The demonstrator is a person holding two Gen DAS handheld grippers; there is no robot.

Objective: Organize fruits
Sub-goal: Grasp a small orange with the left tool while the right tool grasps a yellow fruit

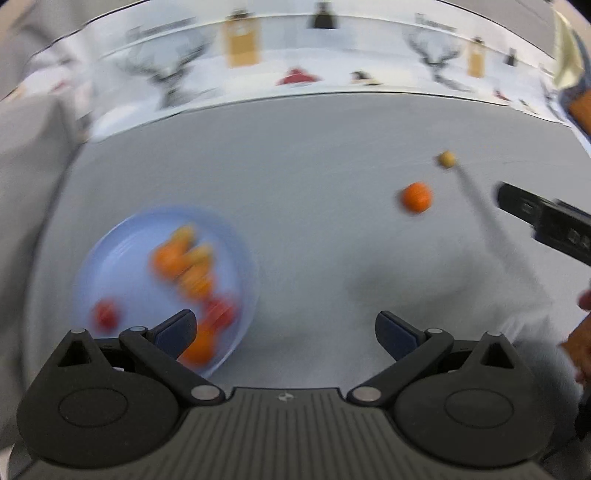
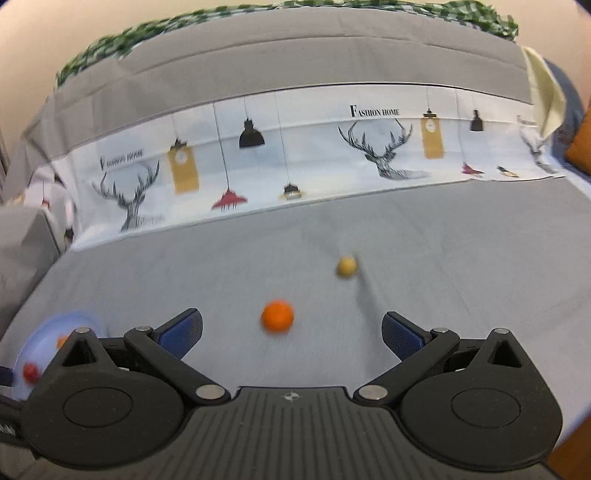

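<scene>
A pale blue plate (image 1: 110,254) lies on the grey sheet at lower left, holding several blurred orange and red fruits (image 1: 184,266). My left gripper (image 1: 286,330) is open and empty, its left finger over the plate's near rim. An orange fruit (image 1: 416,197) and a small yellow fruit (image 1: 447,158) lie loose to the right. In the right wrist view the orange fruit (image 2: 277,316) lies just ahead between the fingers of my open, empty right gripper (image 2: 291,332). The yellow fruit (image 2: 346,266) is farther off. The plate's edge (image 2: 44,332) shows at far left.
A printed white cloth band (image 2: 295,158) with deer and lamps runs along the far side of the grey sheet (image 2: 461,258). A green checked cloth (image 2: 184,22) lies behind. The right gripper's black body (image 1: 546,221) shows at the right edge of the left view.
</scene>
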